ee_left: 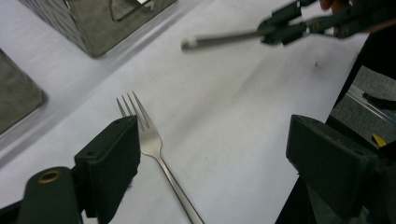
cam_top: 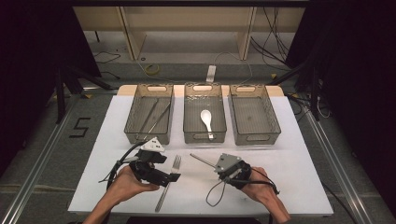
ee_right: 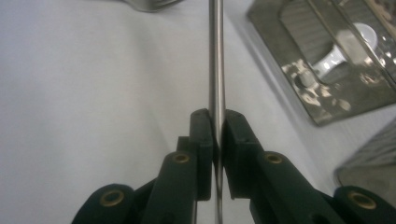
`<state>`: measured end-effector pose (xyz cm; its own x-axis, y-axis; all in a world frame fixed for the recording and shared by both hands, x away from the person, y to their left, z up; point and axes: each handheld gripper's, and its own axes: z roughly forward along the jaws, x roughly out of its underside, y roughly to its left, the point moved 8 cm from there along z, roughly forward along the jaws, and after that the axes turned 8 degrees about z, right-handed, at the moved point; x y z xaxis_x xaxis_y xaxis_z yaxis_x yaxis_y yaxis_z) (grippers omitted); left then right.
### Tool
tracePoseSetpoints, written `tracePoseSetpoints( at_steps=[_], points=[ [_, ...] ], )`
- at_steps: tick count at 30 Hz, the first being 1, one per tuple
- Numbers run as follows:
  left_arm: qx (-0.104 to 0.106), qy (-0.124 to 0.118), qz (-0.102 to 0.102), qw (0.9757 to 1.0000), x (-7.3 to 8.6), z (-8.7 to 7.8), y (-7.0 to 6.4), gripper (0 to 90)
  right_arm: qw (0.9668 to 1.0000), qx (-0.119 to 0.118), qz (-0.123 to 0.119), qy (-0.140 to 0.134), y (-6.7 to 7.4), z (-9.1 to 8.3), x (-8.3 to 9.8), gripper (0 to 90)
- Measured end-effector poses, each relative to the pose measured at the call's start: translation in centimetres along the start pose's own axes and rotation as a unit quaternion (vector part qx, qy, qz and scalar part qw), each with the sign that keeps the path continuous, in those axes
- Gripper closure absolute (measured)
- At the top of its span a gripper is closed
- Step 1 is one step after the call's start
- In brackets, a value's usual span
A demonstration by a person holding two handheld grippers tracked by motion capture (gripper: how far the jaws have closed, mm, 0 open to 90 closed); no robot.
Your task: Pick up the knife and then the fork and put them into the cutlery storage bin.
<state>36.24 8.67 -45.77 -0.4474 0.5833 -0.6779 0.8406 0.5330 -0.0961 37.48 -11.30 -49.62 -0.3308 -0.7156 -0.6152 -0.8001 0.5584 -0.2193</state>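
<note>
**Right gripper has a chopstick, left one sitting wide open over the fork**

Nearest the person, the left gripper has its jaws spread wide with nothing pinched. In the left gripper view the fork lies flat on the white counter between the jaws, tines pointing away, right beside the left-hand jaw, with the pads not pressing on it. In the high view the fork runs from just right of that gripper down toward the counter's near edge.

On the other side, the right gripper is clamped tight on a metal chopstick. The right gripper view shows the thin rod squeezed between the two black pads and sticking straight out ahead. From the left gripper view the chopstick looks lifted off the counter, and it angles toward the far left in the high view.

Farther back, three grey mesh bins sit in a row. The left bin holds what look like a couple of long metal sticks, the middle bin has a white spoon, and the right bin sits beside it.
</note>
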Motion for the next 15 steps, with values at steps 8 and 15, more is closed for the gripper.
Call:
tracePoseSetpoints(
  at_steps=[8, 15],
  points=[
    [-0.021, 0.013, -0.017, 0.9996, 2.0, 0.4, 1.0, 17.2, 0.9959, 0.013, 0.088, -0.012, -4.0, -0.6, 0.3, 83.6],
    [-0.035, -0.004, -0.035, 0.9988, 3.2, 0.3, 1.8, 16.9, 0.9864, 0.044, 0.156, -0.029, -8.8, -1.3, -0.2, 83.6]
  ],
)
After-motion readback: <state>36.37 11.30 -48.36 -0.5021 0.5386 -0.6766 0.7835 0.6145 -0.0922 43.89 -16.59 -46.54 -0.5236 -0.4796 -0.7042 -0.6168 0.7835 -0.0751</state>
